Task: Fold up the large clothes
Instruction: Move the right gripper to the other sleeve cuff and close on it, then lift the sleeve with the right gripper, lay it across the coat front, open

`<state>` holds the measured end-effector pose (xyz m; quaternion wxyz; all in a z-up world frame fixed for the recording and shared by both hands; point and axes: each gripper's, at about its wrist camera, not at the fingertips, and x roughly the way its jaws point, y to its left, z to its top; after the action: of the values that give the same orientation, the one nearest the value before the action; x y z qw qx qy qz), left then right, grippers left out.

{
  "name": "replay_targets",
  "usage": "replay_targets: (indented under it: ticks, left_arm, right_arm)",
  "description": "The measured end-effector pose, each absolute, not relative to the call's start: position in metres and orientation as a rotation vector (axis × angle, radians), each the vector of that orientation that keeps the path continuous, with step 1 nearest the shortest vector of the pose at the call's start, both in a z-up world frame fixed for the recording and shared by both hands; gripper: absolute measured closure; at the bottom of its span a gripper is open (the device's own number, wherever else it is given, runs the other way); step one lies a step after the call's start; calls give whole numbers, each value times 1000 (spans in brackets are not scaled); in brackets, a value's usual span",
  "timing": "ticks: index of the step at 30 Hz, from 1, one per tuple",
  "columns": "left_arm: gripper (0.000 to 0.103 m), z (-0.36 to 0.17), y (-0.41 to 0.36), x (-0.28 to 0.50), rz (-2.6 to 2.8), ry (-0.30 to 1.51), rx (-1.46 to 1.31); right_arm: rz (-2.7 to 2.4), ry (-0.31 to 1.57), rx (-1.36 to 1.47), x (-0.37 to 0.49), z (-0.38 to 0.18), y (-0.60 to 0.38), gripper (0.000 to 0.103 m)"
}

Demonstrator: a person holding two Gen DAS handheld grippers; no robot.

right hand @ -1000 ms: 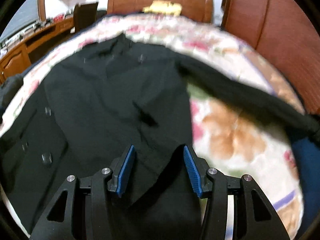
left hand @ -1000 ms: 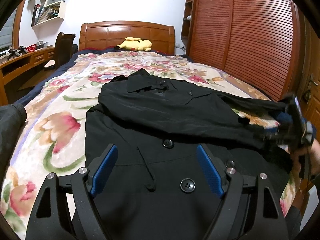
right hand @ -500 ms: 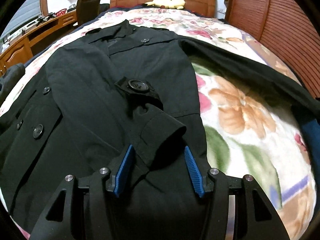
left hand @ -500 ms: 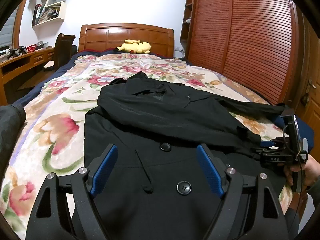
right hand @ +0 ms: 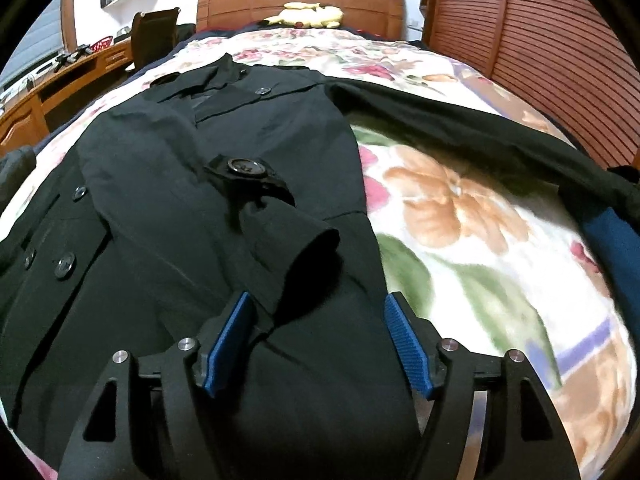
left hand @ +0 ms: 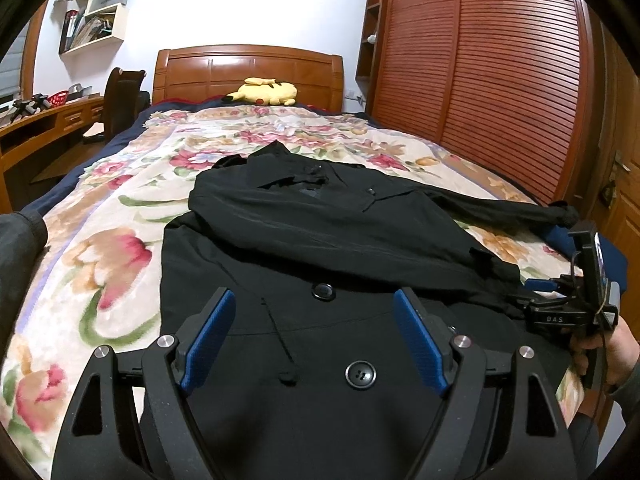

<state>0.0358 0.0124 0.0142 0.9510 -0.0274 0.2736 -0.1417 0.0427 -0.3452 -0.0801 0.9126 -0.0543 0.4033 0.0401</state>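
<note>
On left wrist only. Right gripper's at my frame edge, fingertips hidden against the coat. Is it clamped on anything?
Observer: No. The right wrist view shows the right gripper with its jaws opening. The folded sleeve's cuff lies between the pads, and neither pad presses on it.
Operator: Where does that cuff sit?
Observer: On the front of the coat, with its opening toward the gripper. Its button strap faces up just beyond it.
</note>
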Motion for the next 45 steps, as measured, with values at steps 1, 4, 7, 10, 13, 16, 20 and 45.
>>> replay_targets:
  ticks: [1, 4, 7, 10, 13, 16, 20, 45]
  left_arm:
    - [21, 15, 11, 36, -291, 557, -53]
    - [21, 15, 5, 35, -303, 557, -45]
    - [21, 17, 0, 34, -318, 552, -43]
    - [21, 19, -7, 34, -334, 550, -44]
    - [21, 20, -16, 36, -348, 549, -38]
    - [21, 21, -26, 37, -364, 549, -34]
    - [21, 21, -41, 37, -386, 543, -20]
    - [21, 13, -69, 42, -403, 568, 15]
  right_arm:
    - [91, 833, -107, 40, -77, -347, 32]
    - [118, 836, -89, 34, -66, -360, 32]
    - [93, 798, -130, 25, -47, -380, 32]
    - [39, 763, -133, 20, -23, -412, 32]
    - [-47, 727, -147, 20, 0, -448, 32]
    - [-146, 707, -157, 24, 16, -486, 32]
    - [-270, 706, -139, 35, 31, -535, 32]
    - [-466, 836, 175, 108, 16, -643, 33]
